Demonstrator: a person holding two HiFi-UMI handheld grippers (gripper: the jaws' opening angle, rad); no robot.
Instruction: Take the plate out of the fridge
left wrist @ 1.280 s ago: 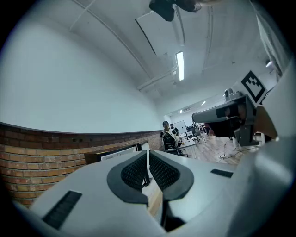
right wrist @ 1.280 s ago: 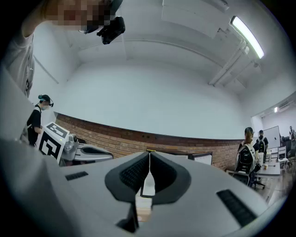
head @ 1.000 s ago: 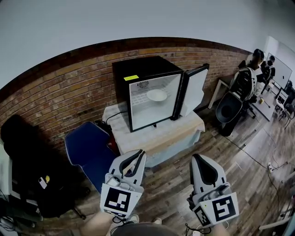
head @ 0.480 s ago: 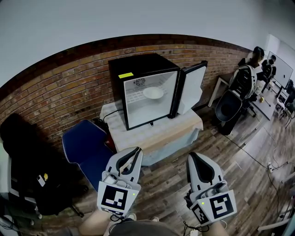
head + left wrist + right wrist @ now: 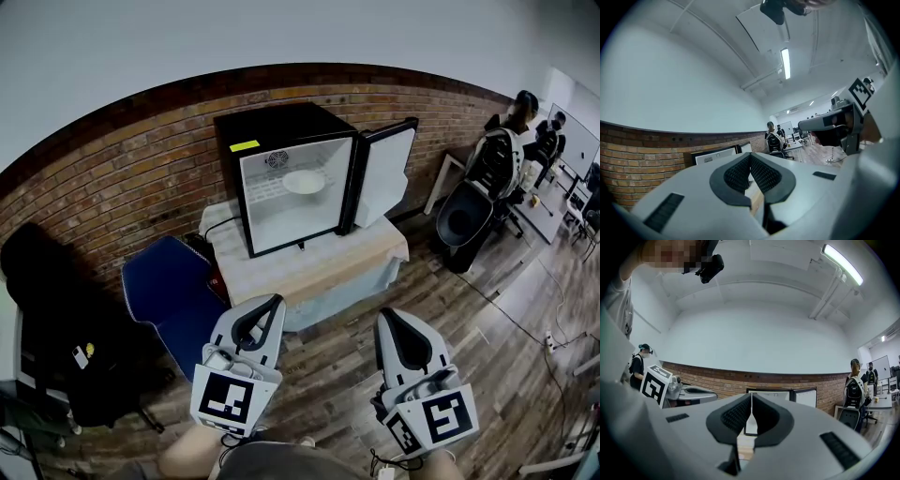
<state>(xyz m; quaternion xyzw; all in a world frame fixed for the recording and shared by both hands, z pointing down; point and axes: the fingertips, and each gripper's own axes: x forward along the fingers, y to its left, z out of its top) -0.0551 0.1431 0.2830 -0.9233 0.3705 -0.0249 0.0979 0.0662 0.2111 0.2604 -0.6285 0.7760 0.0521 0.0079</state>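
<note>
A white plate (image 5: 303,182) lies on the wire shelf inside a small black fridge (image 5: 272,136), whose door (image 5: 382,174) stands swung open to the right. The fridge sits on a low table (image 5: 309,263) with a pale cloth, against a brick wall. My left gripper (image 5: 272,302) and right gripper (image 5: 383,317) hover side by side at the bottom of the head view, well short of the table, above the wooden floor. Both have their jaws closed together with nothing between them. In the right gripper view the fridge (image 5: 768,394) shows far ahead beyond the closed tips (image 5: 751,399).
A blue chair (image 5: 167,298) stands left of the table, and dark bags (image 5: 56,328) lie further left. People sit at desks at the far right (image 5: 511,141), by a black office chair (image 5: 467,220). Cables run over the wooden floor (image 5: 506,309).
The fridge and table have slid a little up and left in the head view. Both grippers sit slightly lower in it, still shut.
</note>
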